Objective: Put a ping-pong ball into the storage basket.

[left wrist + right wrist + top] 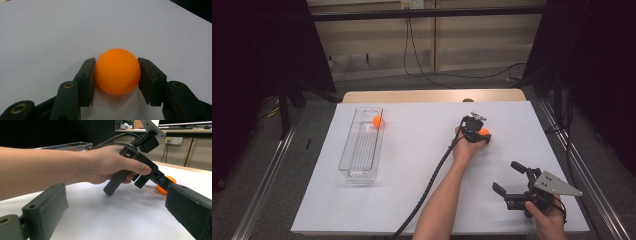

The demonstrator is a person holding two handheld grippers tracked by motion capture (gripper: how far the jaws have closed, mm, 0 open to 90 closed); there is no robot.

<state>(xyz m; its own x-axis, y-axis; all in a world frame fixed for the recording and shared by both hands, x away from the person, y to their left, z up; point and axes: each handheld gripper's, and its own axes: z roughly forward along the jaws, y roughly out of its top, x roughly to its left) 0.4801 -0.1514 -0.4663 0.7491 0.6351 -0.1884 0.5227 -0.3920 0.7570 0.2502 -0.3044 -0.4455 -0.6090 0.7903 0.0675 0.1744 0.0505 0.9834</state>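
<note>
Left gripper [117, 75] jaws clamped on the orange ball [117, 71], resting on the white table [50, 37]. Right gripper [512, 180] jaws stand wide apart, holding nothing.

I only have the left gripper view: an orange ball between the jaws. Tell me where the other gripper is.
Observer: The right gripper sits near the table's front right, jaws wide apart, nothing between them.
Operator: Report any other balls.
Observer: A second orange ball lies at the far end of a clear plastic tray on the left.
Operator: Confirm my grip from outside.
Observer: The left gripper points down at its ball, which rests on the white sheet.
</note>
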